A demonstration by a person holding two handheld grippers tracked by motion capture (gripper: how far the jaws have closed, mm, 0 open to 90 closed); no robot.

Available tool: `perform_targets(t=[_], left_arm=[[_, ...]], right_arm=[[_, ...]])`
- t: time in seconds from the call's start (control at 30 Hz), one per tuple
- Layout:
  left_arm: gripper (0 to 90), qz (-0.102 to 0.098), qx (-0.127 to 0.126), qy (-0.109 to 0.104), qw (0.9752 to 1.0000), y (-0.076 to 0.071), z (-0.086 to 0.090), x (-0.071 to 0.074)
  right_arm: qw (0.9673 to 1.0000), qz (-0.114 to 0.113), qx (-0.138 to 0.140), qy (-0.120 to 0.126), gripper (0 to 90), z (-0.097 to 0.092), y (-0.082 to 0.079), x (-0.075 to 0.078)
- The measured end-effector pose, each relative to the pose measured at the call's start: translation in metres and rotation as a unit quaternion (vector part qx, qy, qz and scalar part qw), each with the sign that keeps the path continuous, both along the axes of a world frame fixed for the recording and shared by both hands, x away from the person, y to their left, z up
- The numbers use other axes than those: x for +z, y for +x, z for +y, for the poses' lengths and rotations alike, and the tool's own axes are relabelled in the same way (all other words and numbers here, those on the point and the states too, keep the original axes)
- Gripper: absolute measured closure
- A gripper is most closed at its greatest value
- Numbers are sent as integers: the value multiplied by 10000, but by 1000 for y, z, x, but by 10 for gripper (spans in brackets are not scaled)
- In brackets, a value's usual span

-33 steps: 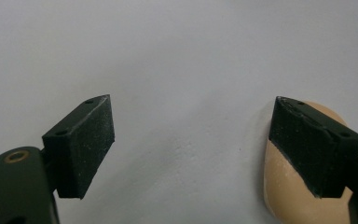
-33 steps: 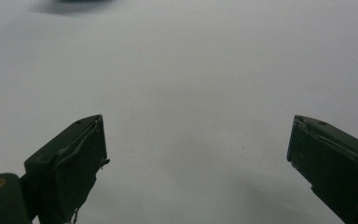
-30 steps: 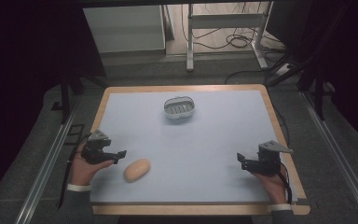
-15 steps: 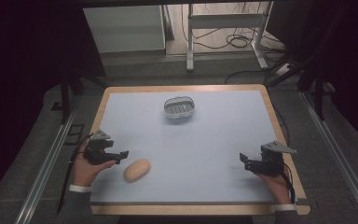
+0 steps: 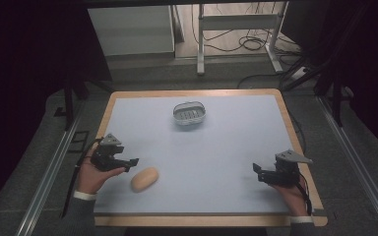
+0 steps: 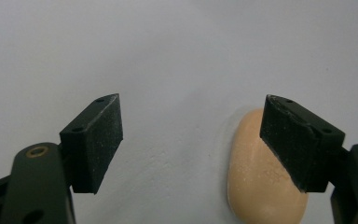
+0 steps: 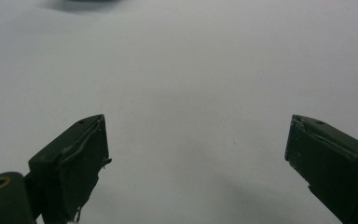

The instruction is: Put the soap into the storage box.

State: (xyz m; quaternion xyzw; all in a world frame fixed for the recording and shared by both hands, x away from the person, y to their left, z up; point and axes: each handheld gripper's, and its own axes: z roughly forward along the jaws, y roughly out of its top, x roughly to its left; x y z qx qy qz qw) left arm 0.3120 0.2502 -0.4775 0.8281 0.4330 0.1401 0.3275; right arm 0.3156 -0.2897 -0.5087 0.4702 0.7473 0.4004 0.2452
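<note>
A pale oval bread roll (image 5: 144, 179) lies near the front left of the bench (image 5: 226, 147). The left hand-held gripper (image 5: 128, 162) is held just beside it, jaws wide, seemingly lined up for a grasp. The right hand-held gripper (image 5: 257, 171) is held wide over bare bench, well apart.

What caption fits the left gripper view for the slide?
Open left gripper poised over the table, its right-hand jaw overlapping a tan oval soap bar.
</note>
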Motion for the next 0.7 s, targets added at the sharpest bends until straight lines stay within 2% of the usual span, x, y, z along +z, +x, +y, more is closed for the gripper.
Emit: perform_targets(t=[0.07,0.17,0.27,0.33,0.6,0.63,0.7], left_arm=[[221,60,-69,189,9998,0,-6,-1],[221,58,-136,192,9997,-2,-8,0],[220,116,-261,81,9996,-5,-8,3],[218,166,-314,109,9993,-7,-10,3],[209,327,-475,185,9982,-9,-18,-4],[207,428,-561,245,9972,-12,-21,-8],[206,459,-591,292,9968,-14,-23,-10]], right_arm=[[10000,-6,-28,49,58,-1,-2,1],[10000,-56,-28,72,60,-1,-6,3],[9999,-61,-17,88,66,-1,-7,4],[9999,-16,18,166,68,-2,-6,3],[10000,6,-14,82,68,-2,-5,0],[9999,10,-26,96,68,-2,-5,0],[9999,8,-36,101,68,-2,-5,1]])
